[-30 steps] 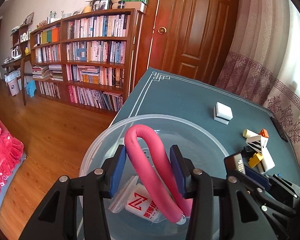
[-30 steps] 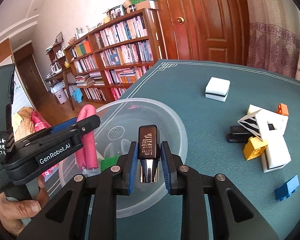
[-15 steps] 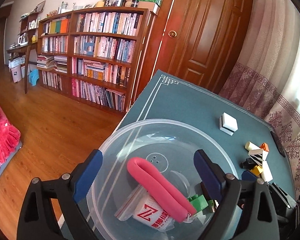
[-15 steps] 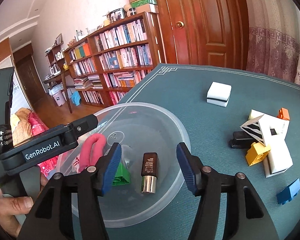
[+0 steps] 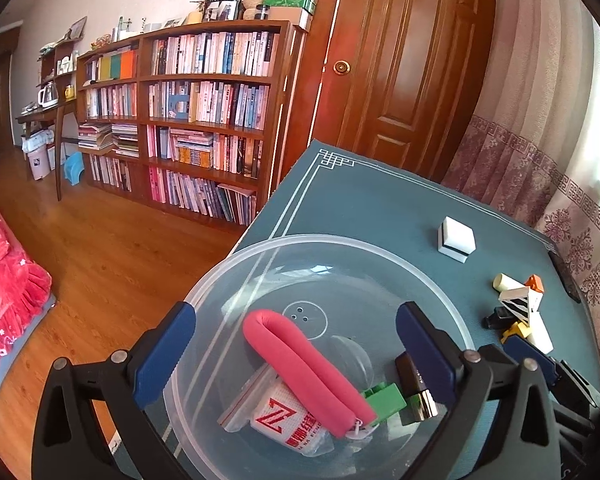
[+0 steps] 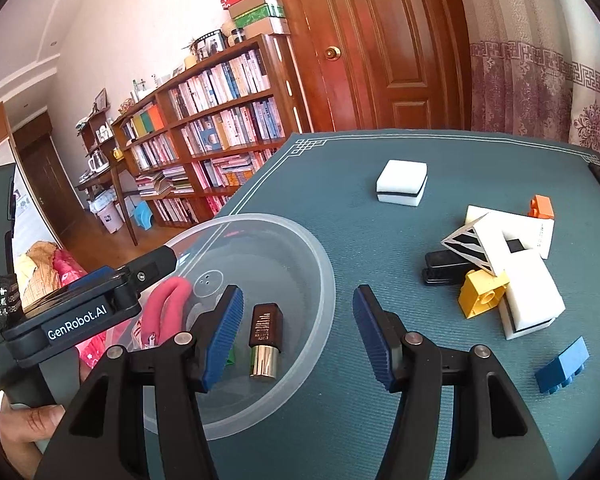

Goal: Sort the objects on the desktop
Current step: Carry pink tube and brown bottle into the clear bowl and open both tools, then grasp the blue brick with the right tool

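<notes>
Bookshelves (image 5: 188,120) and a panelled wooden door (image 5: 404,60) fill the wall behind a table under a teal mat (image 6: 340,168). We note a clear plastic bowl (image 5: 340,240) at the mat's near left corner. Both grippers hang over it. Our left gripper (image 5: 296,344) stands with jaws spread wide, holding nothing, directly above the bowl's contents. Our right gripper (image 6: 298,332) is likewise spread and empty, its left finger (image 6: 224,328) over the bowl's interior and its right finger outside the rim, above the mat.

Inside the bowl we record a folded pink foam tube (image 5: 304,364), a clear bag with a red-printed white packet (image 5: 284,420), a dark brown lipstick case with metallic end (image 6: 265,338) and a green brick (image 5: 384,396).

Outside, well to the right, a white sponge block (image 6: 402,182) sits alone. Nearer, a cluster lies touching: white boxes (image 6: 528,292), a striped wedge (image 6: 472,248), a black item (image 6: 444,266), a yellow brick (image 6: 482,294) and an orange brick (image 6: 542,206). A blue brick (image 6: 564,366) lies apart.
</notes>
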